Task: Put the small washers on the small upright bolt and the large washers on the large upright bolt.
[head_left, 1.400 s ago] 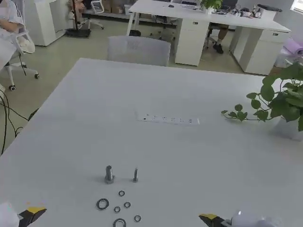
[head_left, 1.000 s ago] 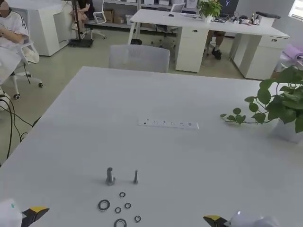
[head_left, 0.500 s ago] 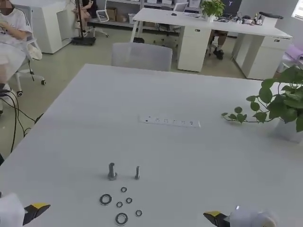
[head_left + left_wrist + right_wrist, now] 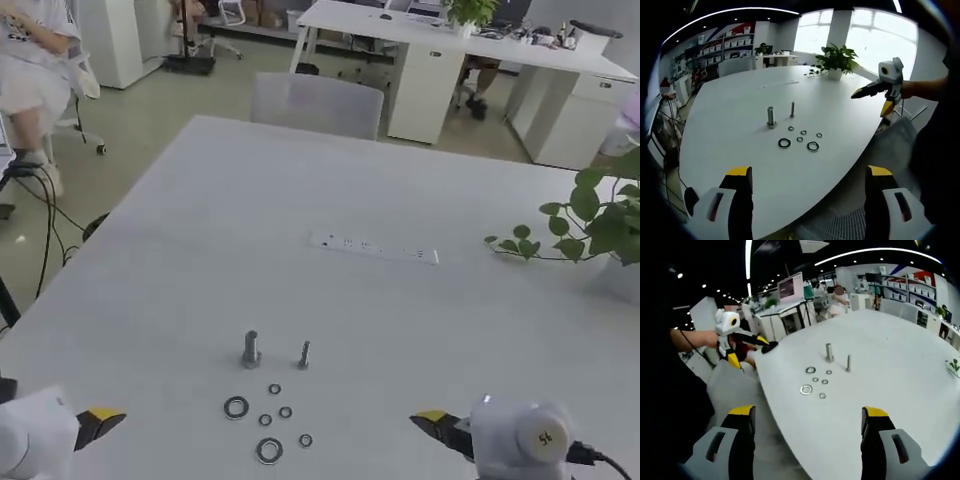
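The large upright bolt [image 4: 251, 350] and the small upright bolt [image 4: 304, 355] stand side by side on the white table [image 4: 300, 200]. Just in front of them lie two large washers [image 4: 236, 407] [image 4: 269, 451] and several small washers [image 4: 285, 412]. My left gripper [image 4: 100, 420] is open at the near left edge, well short of the washers. My right gripper [image 4: 435, 420] is open at the near right. In the left gripper view the large bolt [image 4: 771, 117], small bolt [image 4: 792, 109] and washers [image 4: 784, 143] lie ahead of the left gripper [image 4: 807, 171]. In the right gripper view the bolts [image 4: 829, 352] and washers [image 4: 806, 389] lie ahead of the right gripper [image 4: 808, 411].
A white power strip [image 4: 373, 248] lies mid-table beyond the bolts. A potted plant [image 4: 600, 225] stands at the right edge. A grey chair [image 4: 315, 103] is at the far side, and a person sits far left.
The head camera has shifted, so the whole scene sits a little differently. The bolts and washers have not moved. Both grippers show a little more at the bottom.
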Available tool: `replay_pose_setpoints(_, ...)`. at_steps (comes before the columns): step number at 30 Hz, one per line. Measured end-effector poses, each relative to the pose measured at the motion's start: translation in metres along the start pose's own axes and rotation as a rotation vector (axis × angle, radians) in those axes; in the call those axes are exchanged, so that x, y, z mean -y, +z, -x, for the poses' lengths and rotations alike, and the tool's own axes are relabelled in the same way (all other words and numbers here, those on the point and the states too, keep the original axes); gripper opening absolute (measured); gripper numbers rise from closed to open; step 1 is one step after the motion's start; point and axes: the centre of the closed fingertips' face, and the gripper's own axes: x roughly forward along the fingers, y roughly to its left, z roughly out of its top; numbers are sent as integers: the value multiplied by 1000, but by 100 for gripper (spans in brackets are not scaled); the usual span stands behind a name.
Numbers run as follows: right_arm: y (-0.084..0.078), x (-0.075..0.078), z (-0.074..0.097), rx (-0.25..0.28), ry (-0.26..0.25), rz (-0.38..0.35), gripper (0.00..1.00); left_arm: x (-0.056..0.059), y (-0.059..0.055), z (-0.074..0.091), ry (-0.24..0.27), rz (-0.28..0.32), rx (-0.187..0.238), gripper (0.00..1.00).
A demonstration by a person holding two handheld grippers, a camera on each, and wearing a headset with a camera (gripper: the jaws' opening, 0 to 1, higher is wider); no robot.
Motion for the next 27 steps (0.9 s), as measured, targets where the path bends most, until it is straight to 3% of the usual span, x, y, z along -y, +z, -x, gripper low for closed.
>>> replay_pose_setpoints(3, 4, -2, -3, -11, 2, 5, 86, -1, 3, -2, -12, 6, 15, 93)
replay_pose_setpoints(5, 11, -1, -4, -3, 7, 17, 79, -2, 3, -3, -18, 0, 22, 93)
replay_pose_setpoints(6, 11, -1, -6, -27, 12, 23, 75, -5, 3, -4, -19, -7, 22, 93)
replay_pose_setpoints(11, 17, 0, -19, -57, 18, 55, 76, -14, 5, -6, 4, -40, 30, 97)
replay_pose_setpoints(14, 17, 1, -28, -79, 25, 72, 76, -18, 2, -9, -7, -40, 12, 96)
replay_pose_setpoints(27, 23, 6, -66, -193, 56, 179, 74, -19, -2, -7, -40, -49, -4, 97)
